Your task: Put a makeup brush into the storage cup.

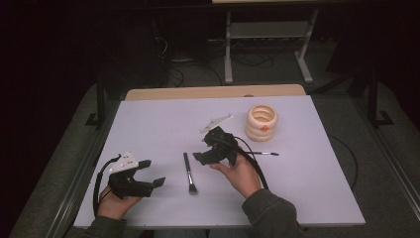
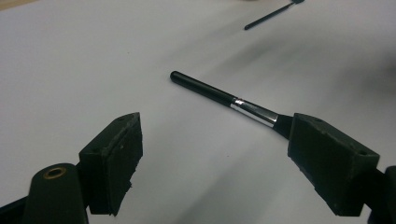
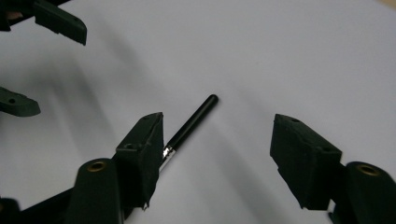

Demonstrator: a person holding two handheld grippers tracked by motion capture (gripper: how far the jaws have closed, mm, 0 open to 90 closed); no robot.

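A makeup brush (image 1: 188, 173) with a black handle and silver ferrule lies on the white tabletop (image 1: 158, 119) between the two hands. My left gripper (image 1: 152, 172) rests at the front left, open, its jaws pointing toward the brush. In the left gripper view the brush (image 2: 210, 91) lies ahead of that gripper (image 2: 215, 128), its bristle end hidden behind the right-hand jaw. My right gripper (image 1: 205, 147) hovers just right of the brush, open. In the right gripper view the handle (image 3: 194, 121) runs beside the left-hand jaw of that gripper (image 3: 218, 120), untouched by the pads.
A cream ringed holder (image 1: 261, 122) with an orange dot stands at the back right. A thin dark brush (image 1: 262, 153) lies right of my right hand, and appears far off (image 2: 271, 15) in the left gripper view. The left gripper (image 3: 42, 63) shows at the right gripper view's top left.
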